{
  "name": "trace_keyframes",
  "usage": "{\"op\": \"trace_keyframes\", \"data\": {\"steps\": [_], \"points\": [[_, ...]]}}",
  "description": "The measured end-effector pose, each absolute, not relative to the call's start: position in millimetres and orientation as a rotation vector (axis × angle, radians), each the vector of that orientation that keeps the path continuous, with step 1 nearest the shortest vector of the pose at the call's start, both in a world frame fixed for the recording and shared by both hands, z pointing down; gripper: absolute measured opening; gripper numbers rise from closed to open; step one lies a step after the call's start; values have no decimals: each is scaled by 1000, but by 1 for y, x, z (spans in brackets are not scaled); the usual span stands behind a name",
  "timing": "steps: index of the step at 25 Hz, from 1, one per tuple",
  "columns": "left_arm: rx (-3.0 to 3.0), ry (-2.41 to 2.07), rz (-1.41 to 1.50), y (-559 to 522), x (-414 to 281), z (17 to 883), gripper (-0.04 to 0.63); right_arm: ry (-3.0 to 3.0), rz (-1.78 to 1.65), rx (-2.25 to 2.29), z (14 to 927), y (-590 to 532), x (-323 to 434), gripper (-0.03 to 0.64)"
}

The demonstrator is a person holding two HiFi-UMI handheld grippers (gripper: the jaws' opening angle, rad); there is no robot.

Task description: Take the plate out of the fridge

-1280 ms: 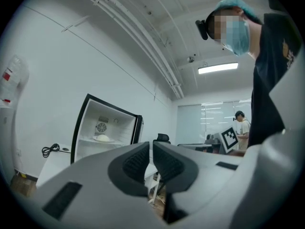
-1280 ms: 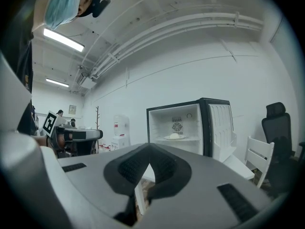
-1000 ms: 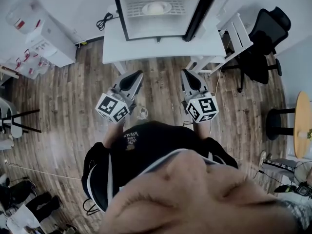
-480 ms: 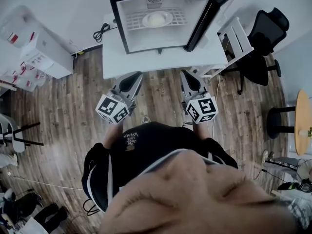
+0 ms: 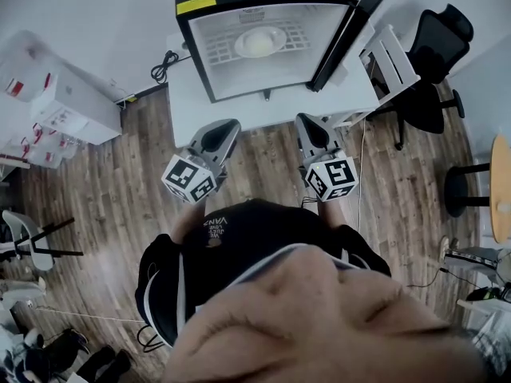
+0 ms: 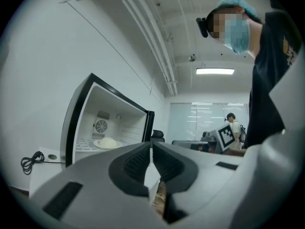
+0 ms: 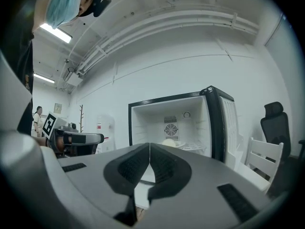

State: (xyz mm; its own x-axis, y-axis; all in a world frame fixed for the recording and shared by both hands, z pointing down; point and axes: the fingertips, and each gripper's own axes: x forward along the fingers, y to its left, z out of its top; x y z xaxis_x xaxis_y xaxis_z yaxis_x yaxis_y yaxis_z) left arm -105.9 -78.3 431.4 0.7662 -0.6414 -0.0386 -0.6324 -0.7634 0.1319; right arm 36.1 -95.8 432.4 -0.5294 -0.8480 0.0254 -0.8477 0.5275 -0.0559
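Wood-plank flooring (image 5: 104, 158) is lying under the person, and both tools are hanging over it, short of the white table (image 5: 239, 106). The left gripper (image 5: 227, 124) is showing its jaws pressed together with nothing between them, and the right gripper (image 5: 307, 120) is likewise clenched and empty. Both are pointing level toward the fridge (image 5: 196, 46), which is standing on that table with its door (image 5: 351, 30) swung open to the right.

The plate (image 5: 260, 41) is sitting on the wire shelf (image 5: 219, 50) inside, well apart from either tool, with a pale mound on it.

Several things are looking risky from here. If the jaws are arriving clenched, they are likely to shove the plate deeper along the shelf instead of taking it. A pinch on the thin rim alone is probably going to be weak, and a tilting plate is likely to be shedding its mound. Dragging it outward may be catching the wires. The right tool is also lined up close to the open door's edge, so a wide reach may be knocking it.

Beside the table a white chair (image 5: 391, 54) is standing, with a black office chair (image 5: 439, 46) farther right. A coiled cable (image 5: 162, 62) is lying by the fridge's left side, and white cabinets (image 5: 64, 102) are lining the far left.
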Motion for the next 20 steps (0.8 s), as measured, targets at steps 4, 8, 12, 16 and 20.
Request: {"op": "trace_keyframes", "data": {"steps": [4, 8, 12, 16, 20], "points": [[2850, -1002, -114, -91, -110, 436, 25, 2733, -107, -1542, 435, -104, 32, 12], [2831, -988, -120, -100, -108, 440, 25, 2726, -117, -1565, 437, -113, 35, 12], [2815, -993, -122, -113, -107, 444, 25, 2734, -115, -1554, 437, -127, 36, 12], [2812, -1028, -119, -128, -104, 442, 25, 2752, -93, -1526, 431, -147, 37, 12], [2812, -1068, -118, -148, -100, 436, 25, 2778, -61, -1489, 423, -170, 39, 12]]}}
